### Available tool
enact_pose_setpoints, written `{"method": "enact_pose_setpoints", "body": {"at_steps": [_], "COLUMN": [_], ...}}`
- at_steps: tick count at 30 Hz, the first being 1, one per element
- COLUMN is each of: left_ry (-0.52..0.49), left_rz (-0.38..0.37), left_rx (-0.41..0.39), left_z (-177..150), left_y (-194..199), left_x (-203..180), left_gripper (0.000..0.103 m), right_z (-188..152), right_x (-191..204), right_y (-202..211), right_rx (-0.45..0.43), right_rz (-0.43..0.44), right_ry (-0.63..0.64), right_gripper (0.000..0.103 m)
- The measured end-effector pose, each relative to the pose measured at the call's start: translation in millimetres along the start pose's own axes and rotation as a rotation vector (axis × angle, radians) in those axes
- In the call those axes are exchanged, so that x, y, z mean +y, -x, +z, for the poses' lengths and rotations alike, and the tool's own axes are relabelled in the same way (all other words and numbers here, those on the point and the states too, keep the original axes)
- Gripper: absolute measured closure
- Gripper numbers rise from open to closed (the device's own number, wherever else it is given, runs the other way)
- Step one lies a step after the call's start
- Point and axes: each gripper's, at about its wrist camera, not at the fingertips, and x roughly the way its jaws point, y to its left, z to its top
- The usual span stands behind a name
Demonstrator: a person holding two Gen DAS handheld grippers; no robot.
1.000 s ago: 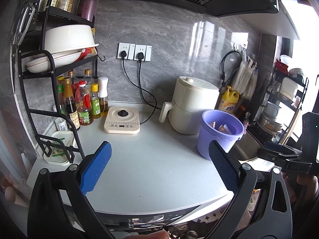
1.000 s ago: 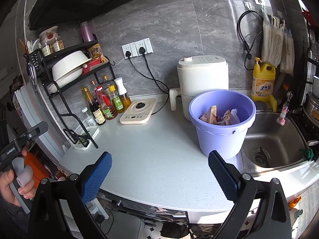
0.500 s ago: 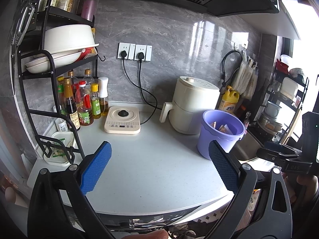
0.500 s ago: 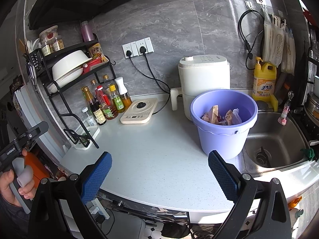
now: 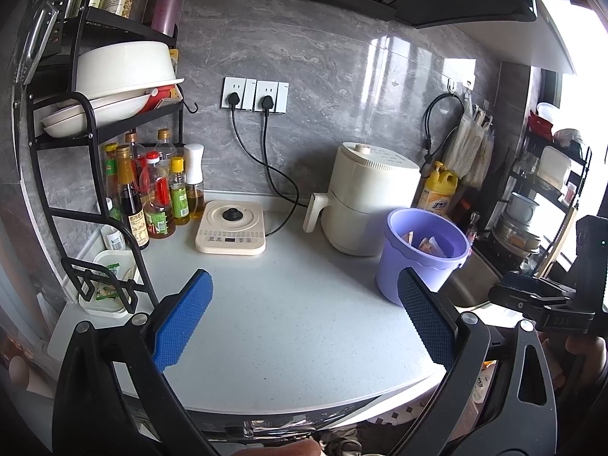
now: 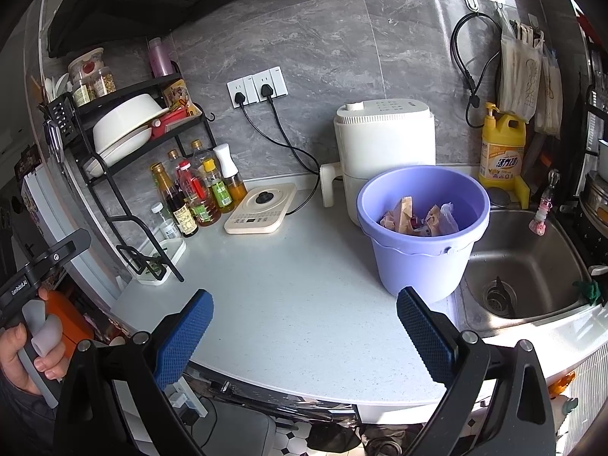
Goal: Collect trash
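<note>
A purple bucket (image 6: 421,231) stands on the white counter (image 6: 296,288) in front of a white air fryer (image 6: 383,140); it also shows in the left wrist view (image 5: 421,254). Several crumpled wrappers (image 6: 418,216) lie inside it. My left gripper (image 5: 304,319) is open and empty, held over the counter's front edge. My right gripper (image 6: 304,334) is open and empty, over the front edge, left of the bucket. No loose trash shows on the counter.
A black rack (image 5: 95,174) with bowls and sauce bottles (image 5: 152,193) stands at the left. A cream cooker plate (image 5: 230,228) sits near the wall with cords to the sockets. A steel sink (image 6: 524,273) and yellow detergent bottle (image 6: 501,148) are right of the bucket.
Both grippers have drawn back slightly from the counter, jaws staying open. Nothing on the counter has moved.
</note>
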Motion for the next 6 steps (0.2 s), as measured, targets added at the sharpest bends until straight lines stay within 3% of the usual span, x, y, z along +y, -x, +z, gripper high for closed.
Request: {"method": "enact_pose_setpoints", "body": {"at_steps": [6], "left_ry": [-0.001], "left_rz": [-0.007], "left_rx": [0.015], "left_z": [1], "left_y": [-15], "left_x": [-3], "left_gripper": [0.006], "right_z": [4], "right_x": [-4], "right_y": [-4], "right_rx": [0.002], "right_rz": [-0.005], "right_ry": [0.001], "right_gripper": [0.008]}}
